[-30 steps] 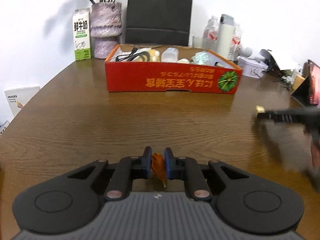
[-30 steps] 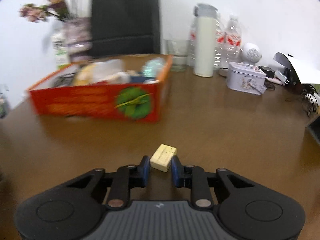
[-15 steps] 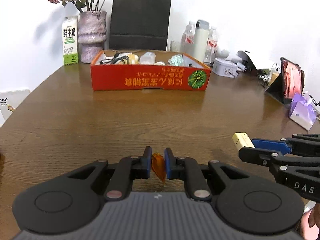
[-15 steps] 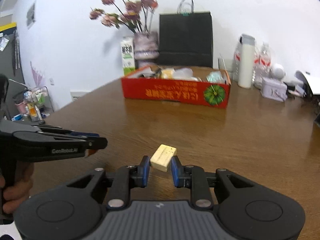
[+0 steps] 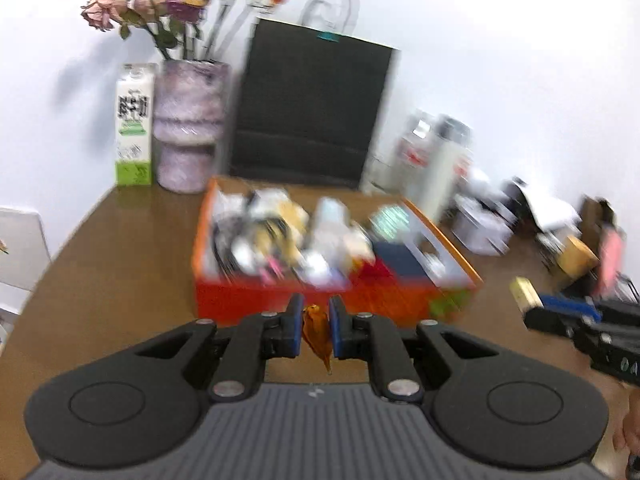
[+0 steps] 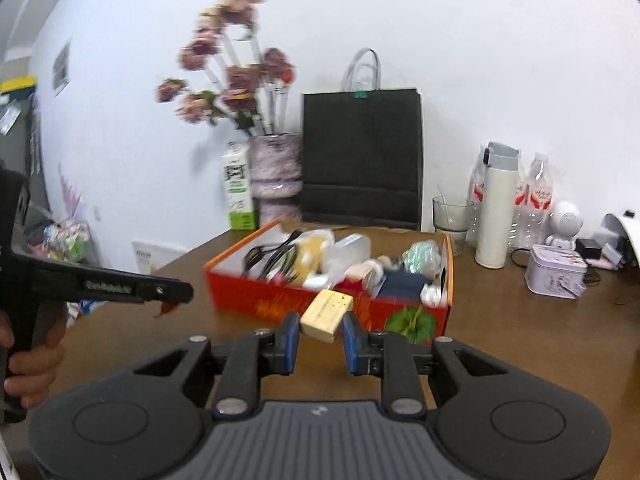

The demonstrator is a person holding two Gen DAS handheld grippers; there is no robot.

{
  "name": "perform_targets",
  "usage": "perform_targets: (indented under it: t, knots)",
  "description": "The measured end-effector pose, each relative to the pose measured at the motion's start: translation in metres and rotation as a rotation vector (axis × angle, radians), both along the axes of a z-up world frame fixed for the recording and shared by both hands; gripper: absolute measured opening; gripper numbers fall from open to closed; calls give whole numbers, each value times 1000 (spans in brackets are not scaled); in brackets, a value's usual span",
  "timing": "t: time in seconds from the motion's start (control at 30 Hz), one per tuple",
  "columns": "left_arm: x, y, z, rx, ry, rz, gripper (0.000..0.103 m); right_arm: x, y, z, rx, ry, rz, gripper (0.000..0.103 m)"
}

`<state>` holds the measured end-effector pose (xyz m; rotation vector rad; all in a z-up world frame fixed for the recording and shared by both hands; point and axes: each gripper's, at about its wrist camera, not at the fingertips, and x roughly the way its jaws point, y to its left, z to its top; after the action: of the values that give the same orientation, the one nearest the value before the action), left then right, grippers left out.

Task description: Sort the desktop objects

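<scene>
My left gripper (image 5: 314, 322) is shut on a small orange-brown dried leaf (image 5: 317, 334) and is held high, just in front of the red cardboard box (image 5: 280, 300). My right gripper (image 6: 320, 334) is shut on a pale yellow block (image 6: 326, 315) and is also raised, facing the same box (image 6: 280, 300). The box is full of mixed items: black cables, plastic bags, small packets. The right gripper with its block (image 5: 526, 292) shows at the right of the left wrist view. The left gripper (image 6: 176, 298) shows at the left of the right wrist view.
Behind the box stand a black paper bag (image 6: 362, 158), a vase of dried flowers (image 6: 276, 176) and a milk carton (image 6: 239, 186). To the right are a glass (image 6: 452, 216), a white flask (image 6: 498, 216), water bottles, a small tin (image 6: 556, 270) and cables on the wooden table (image 6: 520, 328).
Both grippers have risen and moved toward the red box, which now looks nearer and is seen from above. Each still holds its object.
</scene>
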<state>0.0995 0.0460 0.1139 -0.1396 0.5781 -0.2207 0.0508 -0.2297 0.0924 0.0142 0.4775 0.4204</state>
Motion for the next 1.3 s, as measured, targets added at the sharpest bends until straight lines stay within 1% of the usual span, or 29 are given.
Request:
perform_targets:
  t: [0.03,0.1,0.17,0.23,0.3,0.33,0.37,0.43,0.47,0.5,0.53,0.57,0.63,0.67,0.7,0.73,0.77,0.8,0.83,0.87,0.9,0.97,1.03,1.13,1.17,1.3]
  knots:
    - [23,5,3,4,8,2,14,20,1,1,15,14,-2,22]
    - [54,12,2,-4,34,32,14,63,6,1,41,64,3,22]
    - [86,12,-5,-13,71,12,14,97,15,-4,87,110,13,22]
    - [106,5,-14,10,91,14,14,126,26,-14,117,161,34,22]
    - [121,-1,-24,50,109,26,15,153,43,-26,111,208,48,22]
    - [130,-4,-29,66,136,29,16,164,51,-34,103,230,43,22]
    - [137,-3,-33,70,160,36,20,172,56,-40,101,251,38,23]
    - [144,1,-41,58,200,36,41,183,63,-54,94,298,57,24]
    - [144,4,-42,52,196,23,45,185,63,-58,103,300,52,24]
    - [144,4,-42,53,187,10,52,185,62,-59,122,286,45,30]
    - [144,3,-41,58,179,0,55,185,58,-59,149,271,41,39]
    - [144,3,-39,63,173,-7,57,185,55,-57,169,263,36,42]
    - [144,1,-35,67,159,-2,66,189,50,-50,174,244,11,43]
    - [144,0,-34,68,159,2,69,189,47,-45,161,231,-8,43]
    - [144,-1,-33,67,162,7,75,187,44,-40,144,215,-30,44]
    - [143,-2,-31,62,167,12,78,186,40,-35,131,204,-50,48]
    - [140,-3,-31,54,174,15,79,183,37,-31,114,193,-72,51]
    - [135,-3,-29,42,183,22,81,180,34,-28,95,183,-93,57]
    - [128,-3,-29,28,185,40,87,176,31,-26,63,170,-120,61]
    - [122,-4,-29,16,182,63,91,170,28,-25,25,153,-144,61]
    - [111,-4,-30,-1,176,91,103,162,25,-25,-14,135,-168,62]
    - [84,-6,-34,-23,159,147,103,143,18,-28,-77,106,-199,67]
    - [57,-13,-39,-11,147,147,103,124,13,-34,-116,98,-214,76]
    - [17,-21,-40,8,92,173,103,88,11,-46,-160,101,-222,76]
    - [5,-23,-40,16,74,167,103,76,13,-49,-173,101,-211,77]
    - [-39,-28,-45,77,52,147,103,23,20,-62,-186,118,-170,84]
